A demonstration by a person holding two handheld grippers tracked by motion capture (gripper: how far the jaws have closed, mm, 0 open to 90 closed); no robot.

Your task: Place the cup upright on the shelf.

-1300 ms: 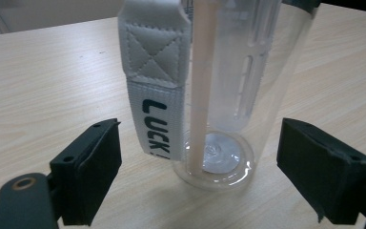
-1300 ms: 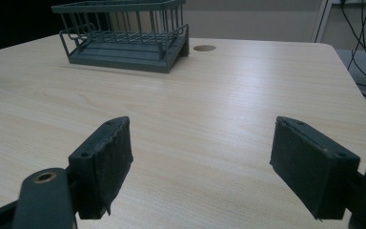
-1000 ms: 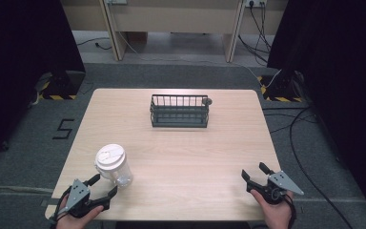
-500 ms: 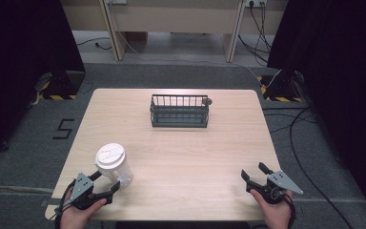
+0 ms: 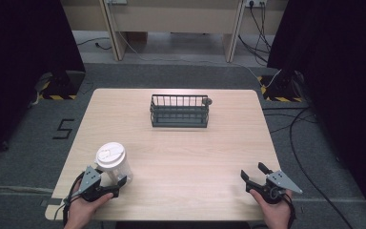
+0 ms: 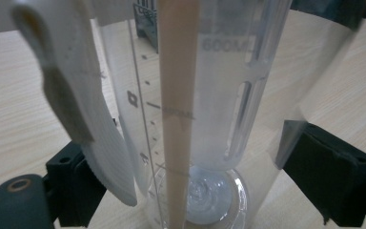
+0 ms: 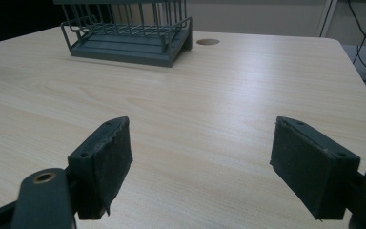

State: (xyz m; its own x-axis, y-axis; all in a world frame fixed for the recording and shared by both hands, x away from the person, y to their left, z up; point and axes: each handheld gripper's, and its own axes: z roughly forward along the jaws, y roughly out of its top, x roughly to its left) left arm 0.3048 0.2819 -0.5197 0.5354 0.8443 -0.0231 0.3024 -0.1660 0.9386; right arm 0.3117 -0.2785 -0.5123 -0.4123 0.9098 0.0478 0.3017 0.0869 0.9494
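A clear plastic measuring cup (image 5: 110,160) with a white lid stands upright near the table's front left corner. My left gripper (image 5: 112,180) is open, one jaw on each side of the cup's base. In the left gripper view the cup (image 6: 219,95) stands very close, with printed marks, a white strap and a tan stripe, and it sits between the jaws of the left gripper (image 6: 200,186). I cannot tell whether the pads touch it. My right gripper (image 5: 252,171) rests open at the front right with nothing between the jaws of the right gripper (image 7: 202,162).
A dark wire basket (image 5: 179,110) stands at the back middle of the wooden table (image 5: 195,152), with a round cable hole (image 5: 208,101) beside its right end. The basket (image 7: 131,33) is far ahead of the right gripper. Dark curtains and floor cables surround the table.
My left gripper has slid forward and right until its jaws stand around the cup's base. The cup, the basket and the right gripper have not moved.
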